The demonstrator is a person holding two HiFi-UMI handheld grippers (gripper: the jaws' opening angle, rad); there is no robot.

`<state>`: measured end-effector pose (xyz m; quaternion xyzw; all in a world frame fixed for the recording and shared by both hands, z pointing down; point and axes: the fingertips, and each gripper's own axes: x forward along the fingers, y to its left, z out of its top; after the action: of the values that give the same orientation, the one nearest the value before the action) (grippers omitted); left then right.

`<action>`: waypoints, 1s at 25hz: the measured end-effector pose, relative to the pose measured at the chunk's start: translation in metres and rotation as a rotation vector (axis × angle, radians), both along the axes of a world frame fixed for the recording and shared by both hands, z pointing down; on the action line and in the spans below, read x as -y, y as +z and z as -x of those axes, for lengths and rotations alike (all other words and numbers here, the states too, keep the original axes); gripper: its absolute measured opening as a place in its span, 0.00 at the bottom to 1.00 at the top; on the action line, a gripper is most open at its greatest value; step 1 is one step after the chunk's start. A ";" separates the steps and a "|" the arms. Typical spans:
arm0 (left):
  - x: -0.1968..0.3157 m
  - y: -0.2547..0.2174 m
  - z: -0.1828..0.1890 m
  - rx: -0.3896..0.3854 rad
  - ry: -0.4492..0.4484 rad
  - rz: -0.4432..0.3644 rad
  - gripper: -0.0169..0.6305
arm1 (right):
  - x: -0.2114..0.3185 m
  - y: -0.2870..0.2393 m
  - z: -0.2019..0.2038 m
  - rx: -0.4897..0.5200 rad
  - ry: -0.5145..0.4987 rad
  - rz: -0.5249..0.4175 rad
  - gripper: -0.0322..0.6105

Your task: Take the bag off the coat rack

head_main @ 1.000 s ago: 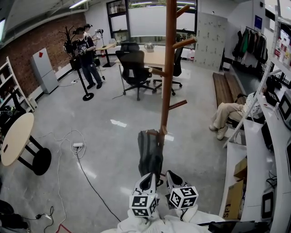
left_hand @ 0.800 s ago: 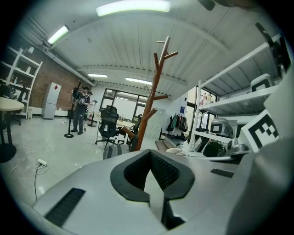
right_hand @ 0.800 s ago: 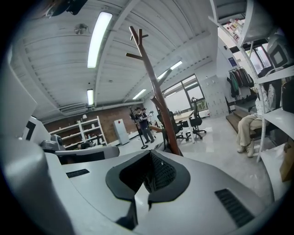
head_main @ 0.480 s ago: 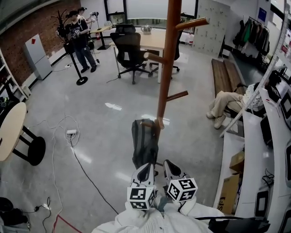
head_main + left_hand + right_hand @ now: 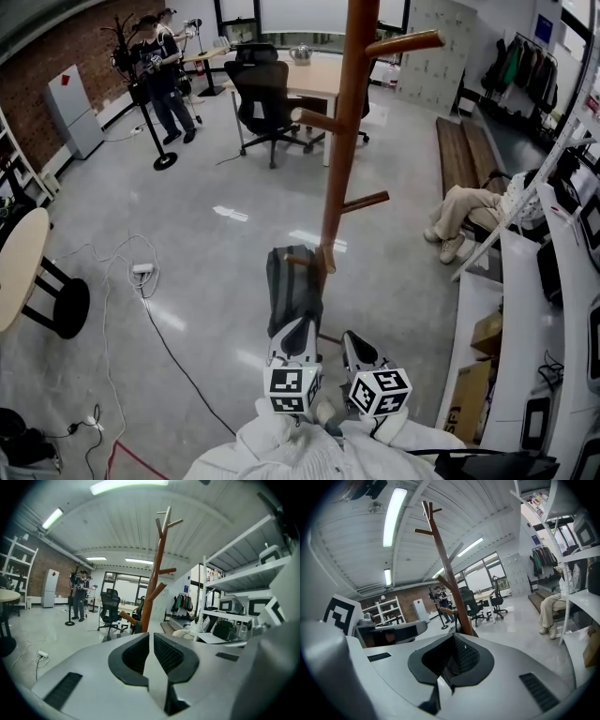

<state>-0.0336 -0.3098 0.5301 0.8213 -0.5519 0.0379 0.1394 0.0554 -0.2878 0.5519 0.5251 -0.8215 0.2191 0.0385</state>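
A dark grey bag point(image 5: 292, 289) hangs from a low peg point(image 5: 300, 260) of the tall wooden coat rack point(image 5: 342, 141), straight ahead of me. In the head view my left gripper point(image 5: 293, 332) reaches up to the bag's lower end; whether they touch I cannot tell. Its jaws are just beginning to part, with only a thin slit and nothing between them point(image 5: 151, 637). My right gripper point(image 5: 358, 347) stays lower and to the right of the bag, shut and empty point(image 5: 453, 640). Both gripper views look up at the rack's trunk point(image 5: 151, 592) point(image 5: 451, 581).
A white shelf unit with boxes point(image 5: 506, 356) stands close on my right. A person point(image 5: 469, 220) sits on a bench behind it. A cable and power strip point(image 5: 142, 269) lie on the floor at left, beside a round table point(image 5: 19, 267). Office chairs point(image 5: 262, 94) and standing people point(image 5: 155, 66) are at the back.
The left gripper has moved forward and up to the bag's lower end. The right gripper has hardly moved. The view has drawn nearer to the rack.
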 end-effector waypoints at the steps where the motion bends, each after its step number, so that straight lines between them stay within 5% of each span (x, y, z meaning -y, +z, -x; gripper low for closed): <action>1: 0.005 0.000 0.000 0.007 0.001 -0.005 0.04 | 0.000 0.002 -0.003 -0.002 0.005 0.005 0.07; 14: 0.062 0.025 -0.004 0.114 0.029 0.039 0.20 | 0.003 0.011 -0.036 -0.011 0.086 0.039 0.07; 25: 0.102 0.054 -0.007 0.137 0.061 0.133 0.22 | 0.005 0.024 -0.052 -0.020 0.122 0.080 0.07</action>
<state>-0.0261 -0.4118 0.5841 0.8221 -0.5311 0.1349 0.1544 0.1078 -0.2926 0.5757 0.5745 -0.7780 0.2484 0.0540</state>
